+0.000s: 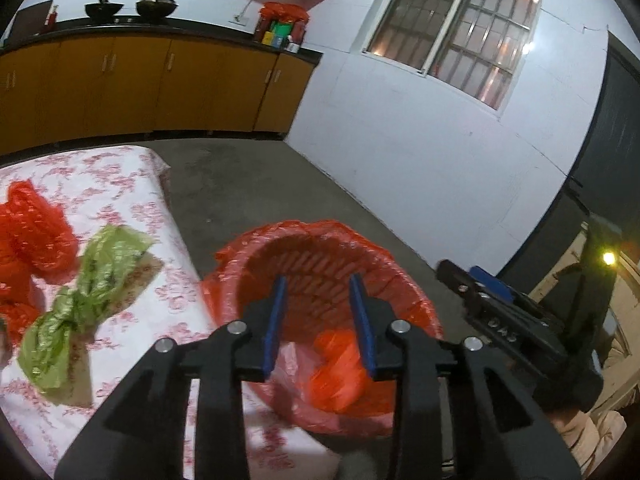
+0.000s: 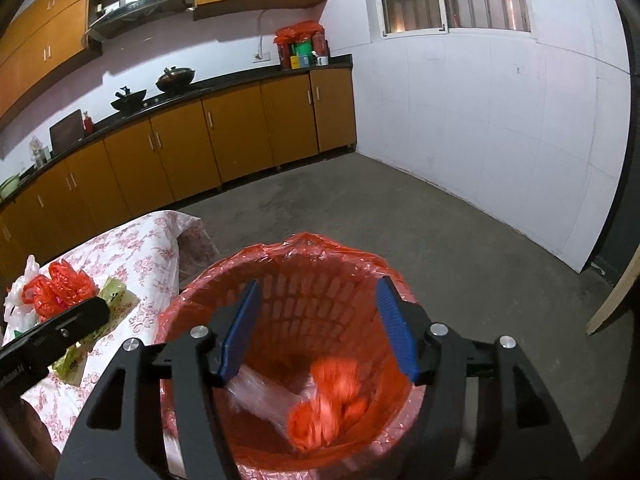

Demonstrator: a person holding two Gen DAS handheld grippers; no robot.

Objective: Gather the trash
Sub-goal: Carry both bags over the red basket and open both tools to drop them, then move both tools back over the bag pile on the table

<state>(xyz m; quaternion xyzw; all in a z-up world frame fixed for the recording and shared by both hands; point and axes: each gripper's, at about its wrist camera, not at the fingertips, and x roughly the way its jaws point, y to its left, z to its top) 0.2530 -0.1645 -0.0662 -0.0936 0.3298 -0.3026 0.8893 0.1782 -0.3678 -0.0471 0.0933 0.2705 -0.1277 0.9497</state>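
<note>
A round basket bin (image 2: 304, 242) lined with a red plastic bag stands on the floor beside the table. Inside it lie a crumpled red bag (image 2: 328, 396), blurred in both views, and a clear plastic bag (image 2: 260, 392). My right gripper (image 2: 319, 282) hangs open over the bin's mouth with nothing between its blue pads. My left gripper (image 1: 318, 278) is also open over the bin (image 1: 320, 228), above the red bag (image 1: 336, 368), and holds nothing. On the table lie a green bag (image 1: 80, 292), another red bag (image 1: 32, 236) and a white bag (image 2: 16, 292).
The table (image 2: 140, 240) has a pink floral cloth and stands left of the bin. Orange kitchen cabinets (image 2: 240, 132) with a dark counter run along the far wall. Bare concrete floor (image 2: 440, 240) stretches to the white wall. A wooden plank (image 2: 612, 304) leans at the right.
</note>
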